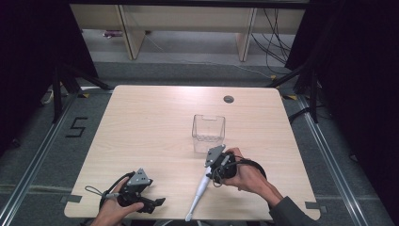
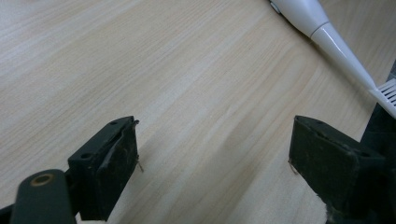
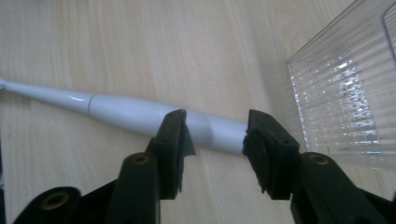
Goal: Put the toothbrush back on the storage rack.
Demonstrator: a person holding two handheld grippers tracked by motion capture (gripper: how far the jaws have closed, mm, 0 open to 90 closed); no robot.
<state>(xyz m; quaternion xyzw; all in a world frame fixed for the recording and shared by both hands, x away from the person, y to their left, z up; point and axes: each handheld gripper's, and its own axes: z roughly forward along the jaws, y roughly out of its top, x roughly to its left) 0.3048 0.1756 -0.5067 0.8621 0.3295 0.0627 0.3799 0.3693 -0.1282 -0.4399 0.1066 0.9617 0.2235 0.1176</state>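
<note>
One white electric toothbrush [image 1: 200, 193] lies flat on the table [image 1: 141, 127], near my edge, its thick handle end pointing toward the clear container [image 1: 208, 133] and its slim neck and bristle head running back toward me. It rests on its side, so the rounded body offers me two opposite flanks to pinch. I bring my right gripper [image 3: 215, 137] down over the handle with a jaw on either side of it; the jaws stand part open and straddle the barrel, and I cannot tell whether the pads [image 3: 180, 140] already touch it. I judge I am setting up a grasp on the thick part, where the smooth plastic is widest and least likely to roll out.

In the right gripper view the toothbrush [image 3: 140, 114] is glossy and hard, tapering at a seam into the narrow neck. In the left gripper view the toothbrush [image 2: 327, 35] neck ends in ribbed white bristles at the frame's right edge.

My left gripper [image 2: 212, 158] hovers low over bare wood near the front left of the table, jaws wide apart and holding nothing, kept out of the way, I think, until it is needed.

Just beyond my right hand [image 1: 244, 174] the container [image 3: 345, 102] stands upright, open-topped, with ribbed transparent walls. The tabletop is pale wood grain, matte, with a small round grommet [image 1: 228, 99] near the far edge.
</note>
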